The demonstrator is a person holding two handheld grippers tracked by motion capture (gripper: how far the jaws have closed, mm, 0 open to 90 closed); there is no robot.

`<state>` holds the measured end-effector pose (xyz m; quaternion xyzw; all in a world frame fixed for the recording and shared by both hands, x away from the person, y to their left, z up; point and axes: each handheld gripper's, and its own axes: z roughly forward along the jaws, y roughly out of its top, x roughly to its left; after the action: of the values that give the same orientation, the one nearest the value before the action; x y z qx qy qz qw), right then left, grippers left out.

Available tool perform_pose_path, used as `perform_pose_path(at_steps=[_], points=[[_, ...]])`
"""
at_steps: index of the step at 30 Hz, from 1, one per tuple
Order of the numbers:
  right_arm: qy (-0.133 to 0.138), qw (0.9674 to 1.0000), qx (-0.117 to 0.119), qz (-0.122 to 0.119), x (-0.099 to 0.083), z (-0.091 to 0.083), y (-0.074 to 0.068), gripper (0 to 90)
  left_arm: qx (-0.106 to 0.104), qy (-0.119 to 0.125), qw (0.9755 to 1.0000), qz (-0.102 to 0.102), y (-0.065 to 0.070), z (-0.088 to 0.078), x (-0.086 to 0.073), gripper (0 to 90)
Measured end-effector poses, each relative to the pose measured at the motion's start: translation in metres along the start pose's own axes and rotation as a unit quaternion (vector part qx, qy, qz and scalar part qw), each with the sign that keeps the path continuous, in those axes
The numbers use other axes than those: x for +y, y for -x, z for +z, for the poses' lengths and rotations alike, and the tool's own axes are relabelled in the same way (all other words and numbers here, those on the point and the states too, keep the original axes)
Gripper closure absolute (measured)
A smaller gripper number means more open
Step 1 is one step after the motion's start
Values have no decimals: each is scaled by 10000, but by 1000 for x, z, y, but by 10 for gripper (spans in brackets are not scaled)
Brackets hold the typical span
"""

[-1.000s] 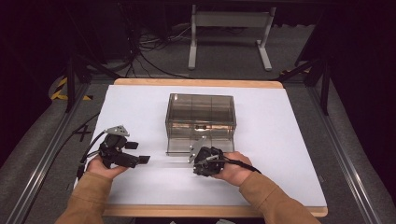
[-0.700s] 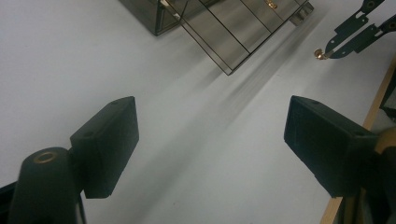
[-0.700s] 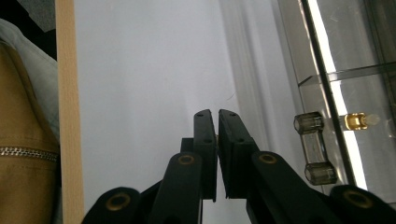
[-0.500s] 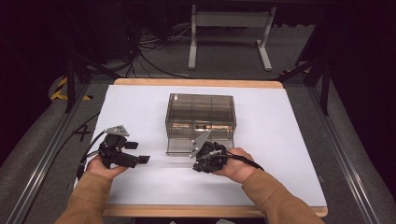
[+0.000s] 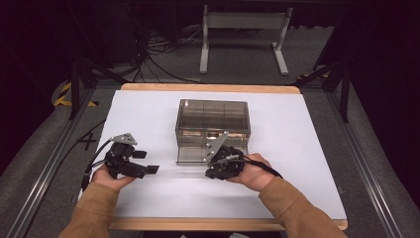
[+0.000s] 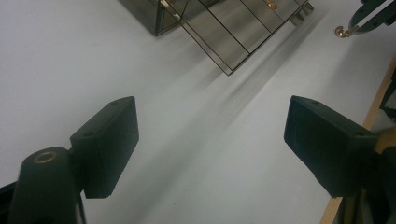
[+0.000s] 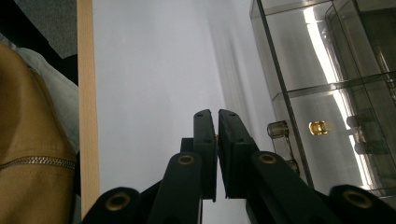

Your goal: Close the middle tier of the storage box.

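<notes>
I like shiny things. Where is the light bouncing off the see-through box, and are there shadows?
In the right gripper view a bright streak of glare runs down the box; in the left gripper view a soft grey shadow stretches from the box across the white table.

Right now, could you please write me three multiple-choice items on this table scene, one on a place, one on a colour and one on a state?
1. Where does the clear box stand?
A. On the white table top
B. On the floor
C. In the person's lap

2. What colour are the person's sleeves?
A. Blue
B. Tan
C. Green

3. How do the jaws of the left gripper stand?
A. Shut tight
B. Clamped on a cup
C. Wide apart

Answers: 1 A, the box rests mid-table; 2 B, both forearms are tan; 3 C, bare table shows between its two black jaws.
</notes>
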<state>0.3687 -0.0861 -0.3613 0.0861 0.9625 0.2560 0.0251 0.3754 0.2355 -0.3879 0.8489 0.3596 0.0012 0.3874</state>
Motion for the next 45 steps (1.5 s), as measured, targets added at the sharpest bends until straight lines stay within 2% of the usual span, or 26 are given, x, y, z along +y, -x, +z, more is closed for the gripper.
perform_pose_path(at_steps=[8,14,16,17,26,45], points=[[142,9999,-5,51,0,-5,3,860,5,-7,10000,-3,0,0,0,183],[176,9995,-125,240,0,-10,6,860,2,-2,10000,-4,0,0,0,183],[204,9994,-139,225,0,-11,7,860,4,-6,10000,-4,0,0,0,183],[184,9992,-172,302,0,-12,7,861,2,-3,10000,-4,0,0,0,183],[283,9981,-232,491,0,-20,12,860,7,-13,10000,-1,0,0,0,183],[425,9940,-651,774,1,-27,23,860,6,0,10000,-8,0,0,0,183]])
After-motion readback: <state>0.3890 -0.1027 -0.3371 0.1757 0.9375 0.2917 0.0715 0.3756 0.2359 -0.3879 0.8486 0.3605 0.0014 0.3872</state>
